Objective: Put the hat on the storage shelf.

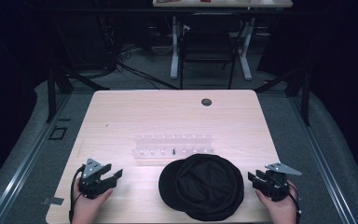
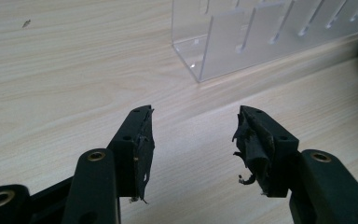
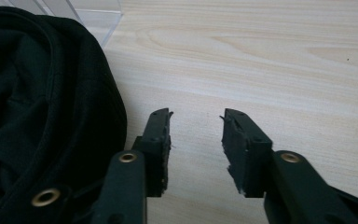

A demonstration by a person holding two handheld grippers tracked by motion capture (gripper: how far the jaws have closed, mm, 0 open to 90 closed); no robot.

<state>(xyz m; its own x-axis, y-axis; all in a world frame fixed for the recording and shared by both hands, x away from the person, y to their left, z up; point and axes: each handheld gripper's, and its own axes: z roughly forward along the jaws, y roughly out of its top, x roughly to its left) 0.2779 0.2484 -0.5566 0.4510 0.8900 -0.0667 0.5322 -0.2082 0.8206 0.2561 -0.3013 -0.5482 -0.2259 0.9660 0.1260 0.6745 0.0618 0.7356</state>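
**Black cap on the table, both grippers released beside it**

Dark room, grey floor, a chair (image 1: 208, 46) behind a pale wooden table (image 1: 121, 112) with a round grommet (image 1: 206, 101) near its far edge. From the high view, a clear acrylic rack (image 1: 173, 145) with a row of slots stands mid-table; one small dark piece sits in a slot, the rest look bare. A black cap (image 1: 203, 185) lies just in front of the rack, at the near edge. The left gripper (image 1: 114, 175) rests well left of the cap, the right gripper (image 1: 251, 176) just beside its right side; neither touches it.

Left gripper view: the left gripper (image 2: 195, 135) has its jaws spread with bare wood between them, worn pad lining fraying. The rack's end (image 2: 242, 42) stands ahead, its slots seen close and without contents; the cap is a dark sliver at the right edge.

Right gripper view: the right gripper (image 3: 196, 135) is also released, nothing between its jaws. The cap's folded fabric (image 3: 37, 107) lies to their left, its rim and seams plain. No readable writing anywhere.
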